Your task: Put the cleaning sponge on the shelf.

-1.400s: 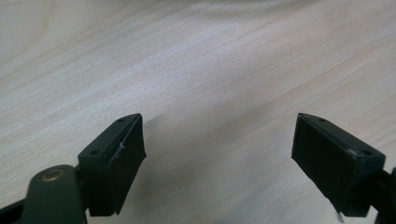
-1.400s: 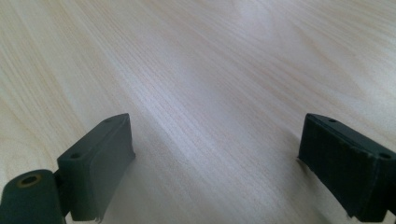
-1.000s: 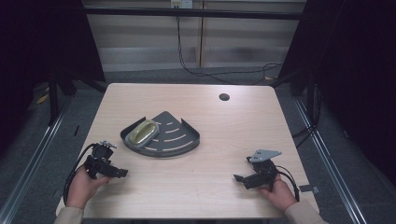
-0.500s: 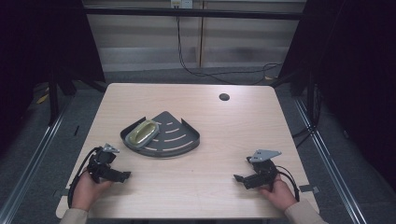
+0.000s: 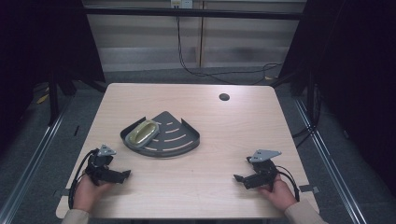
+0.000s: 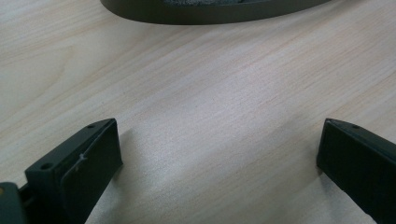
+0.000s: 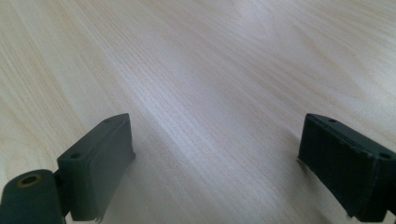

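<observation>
I parked left claw [image 5: 122, 175] near-left, jaws apart, empty | right claw [image 5: 239, 179] near-right, likewise apart | dark tray [image 5: 175, 140] with its oval dish [image 5: 142, 132] sat mid-table [image 5: 233, 126], reachable by both.

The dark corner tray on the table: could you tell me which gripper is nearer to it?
Left. The left gripper sits just below the tray's near-left edge, jaws open. The right gripper rests farther off, toward the table's near-right corner.

I see the whole table [image 5: 233, 126] from high up, looking forward and down, while both gripper views sit very close above its wood.
</observation>
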{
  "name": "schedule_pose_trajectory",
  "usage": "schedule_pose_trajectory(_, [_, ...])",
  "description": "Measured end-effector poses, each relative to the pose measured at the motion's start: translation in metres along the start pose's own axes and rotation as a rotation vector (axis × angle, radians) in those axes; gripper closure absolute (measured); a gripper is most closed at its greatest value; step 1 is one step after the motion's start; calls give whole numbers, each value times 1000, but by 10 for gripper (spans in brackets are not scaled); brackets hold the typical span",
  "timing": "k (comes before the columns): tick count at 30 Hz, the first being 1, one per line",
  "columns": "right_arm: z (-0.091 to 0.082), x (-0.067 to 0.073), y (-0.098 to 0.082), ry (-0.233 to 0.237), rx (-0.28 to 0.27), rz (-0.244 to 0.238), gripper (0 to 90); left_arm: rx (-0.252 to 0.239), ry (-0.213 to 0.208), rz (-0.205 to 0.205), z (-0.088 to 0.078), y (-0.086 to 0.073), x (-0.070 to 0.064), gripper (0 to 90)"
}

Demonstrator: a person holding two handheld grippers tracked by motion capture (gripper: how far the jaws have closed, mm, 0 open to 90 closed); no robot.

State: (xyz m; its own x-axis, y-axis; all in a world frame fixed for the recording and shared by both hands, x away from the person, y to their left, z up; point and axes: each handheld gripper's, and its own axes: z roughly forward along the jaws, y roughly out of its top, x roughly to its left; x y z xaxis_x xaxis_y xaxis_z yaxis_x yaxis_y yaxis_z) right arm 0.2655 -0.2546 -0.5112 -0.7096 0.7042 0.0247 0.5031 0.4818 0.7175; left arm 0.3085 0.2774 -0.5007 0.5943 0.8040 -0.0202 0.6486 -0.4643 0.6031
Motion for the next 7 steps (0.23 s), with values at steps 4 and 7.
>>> schedule_pose_trajectory(4, [0, 0, 0, 0, 0, 0, 93, 3, 0, 7, 0, 0, 0, 0])
schedule_pose_trajectory(7, [0, 0, 0, 0, 0, 1, 93, 17, -2, 6, -1, 1, 1, 0])
